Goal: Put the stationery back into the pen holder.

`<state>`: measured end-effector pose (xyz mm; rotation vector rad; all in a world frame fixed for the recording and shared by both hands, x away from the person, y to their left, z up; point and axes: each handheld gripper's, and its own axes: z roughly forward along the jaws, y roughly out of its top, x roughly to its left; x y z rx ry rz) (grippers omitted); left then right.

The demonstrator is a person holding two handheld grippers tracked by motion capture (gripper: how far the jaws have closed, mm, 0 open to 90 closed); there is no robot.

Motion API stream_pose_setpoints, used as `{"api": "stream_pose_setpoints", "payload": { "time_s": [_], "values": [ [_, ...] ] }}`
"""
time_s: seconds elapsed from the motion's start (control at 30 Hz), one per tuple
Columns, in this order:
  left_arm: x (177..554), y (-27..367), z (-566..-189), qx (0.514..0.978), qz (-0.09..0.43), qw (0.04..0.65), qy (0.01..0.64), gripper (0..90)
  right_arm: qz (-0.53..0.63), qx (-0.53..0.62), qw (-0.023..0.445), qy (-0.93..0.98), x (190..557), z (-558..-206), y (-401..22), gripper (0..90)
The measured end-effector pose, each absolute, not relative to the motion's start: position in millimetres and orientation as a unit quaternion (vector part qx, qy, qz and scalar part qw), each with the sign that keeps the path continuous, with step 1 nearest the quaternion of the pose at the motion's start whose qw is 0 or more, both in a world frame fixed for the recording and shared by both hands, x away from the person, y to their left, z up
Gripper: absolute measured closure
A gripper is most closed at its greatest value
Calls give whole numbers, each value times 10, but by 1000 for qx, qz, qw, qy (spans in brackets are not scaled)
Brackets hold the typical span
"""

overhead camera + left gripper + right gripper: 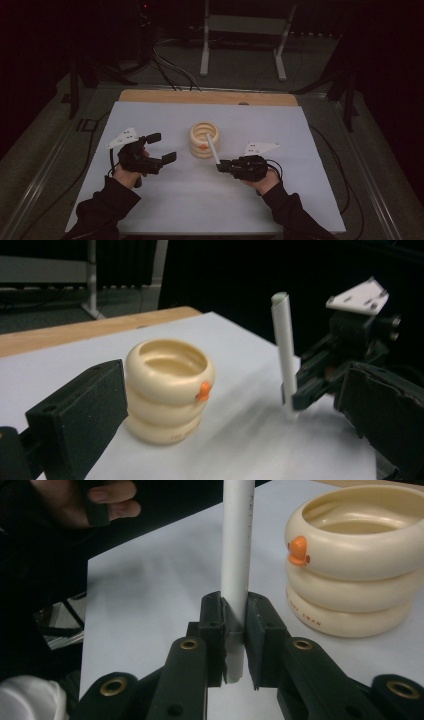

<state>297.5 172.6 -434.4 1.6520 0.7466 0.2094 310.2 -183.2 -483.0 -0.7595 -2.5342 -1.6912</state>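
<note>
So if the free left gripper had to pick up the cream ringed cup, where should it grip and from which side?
A judgement: the cup stands upright, mouth open upward, so the open left gripper could come level from its own side and close across the middle ring, which the bulges above and below should steady. The far side is crowded by the right gripper holding the white tube.

cream ringed cup (204, 140) upright mid-table; small orange knob on side | white tube (212, 149) upright; just beside the cup

cream ringed holder (204, 140): 1 | white tube (212, 149): 1 | grippers: 2 – left gripper (161, 147), right gripper (221, 166)
</note>
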Motion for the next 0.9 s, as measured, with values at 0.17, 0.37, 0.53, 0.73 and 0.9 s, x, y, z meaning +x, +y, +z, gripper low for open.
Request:
{"api": "stream_pose_setpoints", "payload": {
  "time_s": [0.17, 0.37, 0.53, 0.73, 0.9],
  "values": [
    [3002, 1585, -4308, 711, 93, 615, 329, 3, -544, -260, -1, -798, 3114, -4833, -1791, 793],
    [3029, 1399, -4264, 720, 111, 599, 333, 3, -552, -262, -10, -791, 3098, -4819, -1743, 793],
    [3040, 1235, -4237, 737, 114, 581, 326, 3, -556, -266, -6, -787, 3089, -4833, -1703, 793],
    [3082, 1100, -4213, 748, 103, 573, 318, 3, -563, -260, -8, -785, 3073, -4848, -1644, 794],
    [3119, 1017, -4212, 750, 101, 570, 320, 46, -562, -257, -13, -786, 3064, -4837, -1594, 794]
  ]
}}
